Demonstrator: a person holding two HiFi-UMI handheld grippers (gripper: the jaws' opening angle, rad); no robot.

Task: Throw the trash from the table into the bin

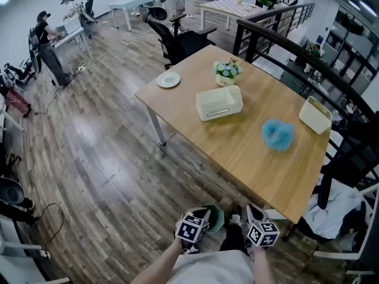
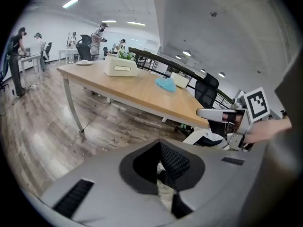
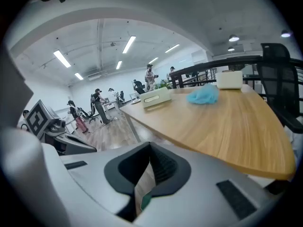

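On the table at centre right: one blue wad (image 1: 278, 135), two cream boxes (image 1: 219, 103) (image 1: 315, 115), one plate (image 1: 168, 80), one flower pot (image 1: 227, 71).
Two grippers: left gripper (image 2: 162, 172) and right gripper (image 3: 147, 175), both closed, empty.

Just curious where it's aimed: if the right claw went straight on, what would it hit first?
Probably the wooden table, near its closest edge, before the blue lump on it; the right claw is shut and depth is unclear.
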